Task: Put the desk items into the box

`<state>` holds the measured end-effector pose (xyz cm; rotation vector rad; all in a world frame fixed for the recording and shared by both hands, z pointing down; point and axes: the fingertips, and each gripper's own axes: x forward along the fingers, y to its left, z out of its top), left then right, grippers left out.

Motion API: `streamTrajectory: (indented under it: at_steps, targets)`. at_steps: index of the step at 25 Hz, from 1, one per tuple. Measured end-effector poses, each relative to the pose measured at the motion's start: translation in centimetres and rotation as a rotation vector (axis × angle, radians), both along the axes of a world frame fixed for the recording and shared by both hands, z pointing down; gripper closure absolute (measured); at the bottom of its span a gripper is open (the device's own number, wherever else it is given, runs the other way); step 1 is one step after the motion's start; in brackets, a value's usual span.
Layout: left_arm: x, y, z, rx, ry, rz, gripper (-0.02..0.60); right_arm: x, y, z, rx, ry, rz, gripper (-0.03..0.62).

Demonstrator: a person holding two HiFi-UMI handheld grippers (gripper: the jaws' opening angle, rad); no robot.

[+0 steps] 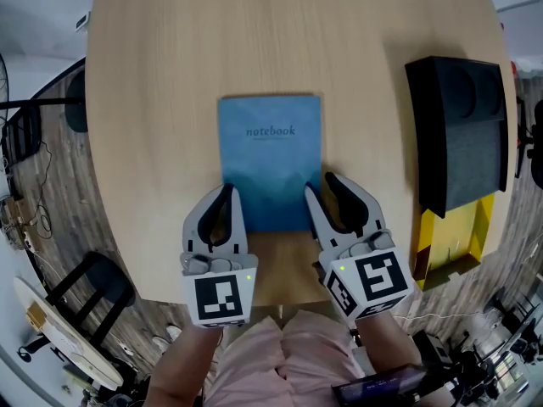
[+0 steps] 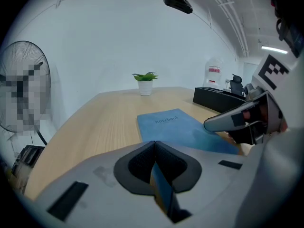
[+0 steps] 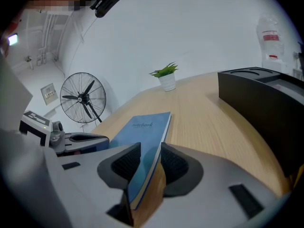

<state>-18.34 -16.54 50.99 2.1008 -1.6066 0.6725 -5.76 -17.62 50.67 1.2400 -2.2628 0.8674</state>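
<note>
Left gripper [image 1: 227, 190]: jaws drawn together, pads meeting at the tips. The tips stand over the near left edge of the notebook [image 1: 270, 155]. Nothing is seen clamped between the pads. Through the slot behind the tips, a strip of blue cover and a sliver of table [image 1: 170, 75] show.

Right gripper [image 1: 319, 181]: jaws narrow, a small gap left between the pads. It straddles the notebook's near right edge, with blue cover, page edge and bare wood all visible in the gap. Whether the pads press on the notebook cannot be told.

The notebook lies flat, title side up, at mid-table between the two grippers.

A black box [image 1: 462, 134] stands at the table's right edge, well apart from the notebook. A yellow piece [image 1: 458, 236] juts from its near end.

A small potted plant [image 2: 145, 82] stands at the far edge.
</note>
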Motion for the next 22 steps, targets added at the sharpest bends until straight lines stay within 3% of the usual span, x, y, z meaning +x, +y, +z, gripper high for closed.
streamTrajectory:
  at_steps: [7, 13, 19, 22]
  targets:
    - [-0.34, -0.15, 0.77, -0.036, -0.028, 0.020, 0.569, -0.17, 0.26, 0.08, -0.020, -0.003, -0.009, 0.456]
    - [-0.60, -0.23, 0.82, -0.070, 0.029, 0.013, 0.569, -0.50, 0.46, 0.10, -0.038, -0.003, -0.020, 0.427]
    - [-0.89, -0.22, 0.51, -0.057, -0.030, 0.011, 0.569, -0.71, 0.42, 0.05, -0.047, -0.019, -0.029, 0.411]
    - [-0.79, -0.20, 0.77, -0.064, -0.015, 0.024, 0.569, -0.58, 0.40, 0.09, -0.048, -0.012, -0.021, 0.411]
